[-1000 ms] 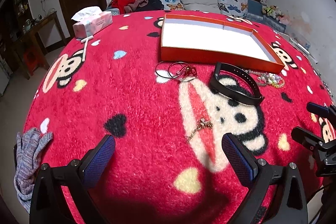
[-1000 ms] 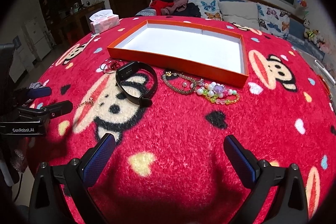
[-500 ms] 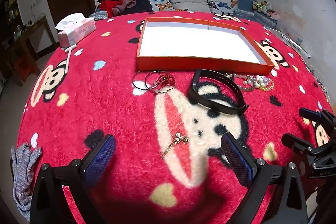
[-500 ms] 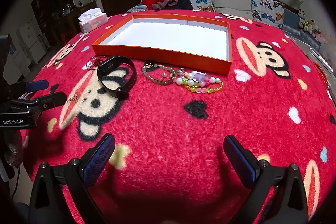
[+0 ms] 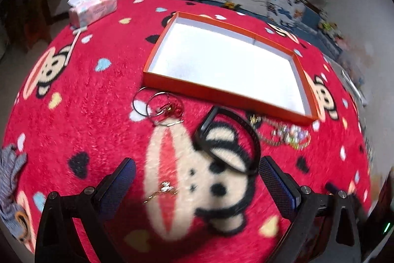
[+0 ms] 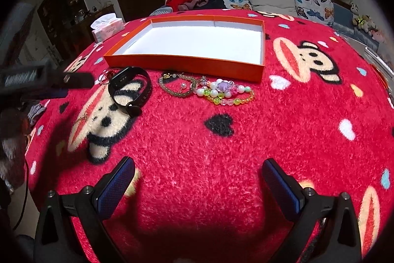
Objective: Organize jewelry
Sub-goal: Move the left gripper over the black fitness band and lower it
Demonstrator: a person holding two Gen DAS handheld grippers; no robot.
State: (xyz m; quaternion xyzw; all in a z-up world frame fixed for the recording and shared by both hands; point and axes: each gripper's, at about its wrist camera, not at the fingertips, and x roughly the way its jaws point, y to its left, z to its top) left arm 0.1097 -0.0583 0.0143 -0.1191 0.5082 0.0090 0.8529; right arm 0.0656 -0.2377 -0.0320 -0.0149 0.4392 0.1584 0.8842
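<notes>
left claw [image 5: 197, 179] is hanging wide open and empty, thin gold chain bracelet [image 5: 161, 190] lying just ahead between its fingers, long axis slanting left, right claw [image 6: 198, 179] also gaping empty

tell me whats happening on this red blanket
A person holds two open grippers above a red monkey-print blanket, neither gripping anything. The orange tray holds no jewelry yet. The black wristband, bead bracelets, wire hoops and gold chain lie loose before it. The left gripper hangs over the chain.
</notes>
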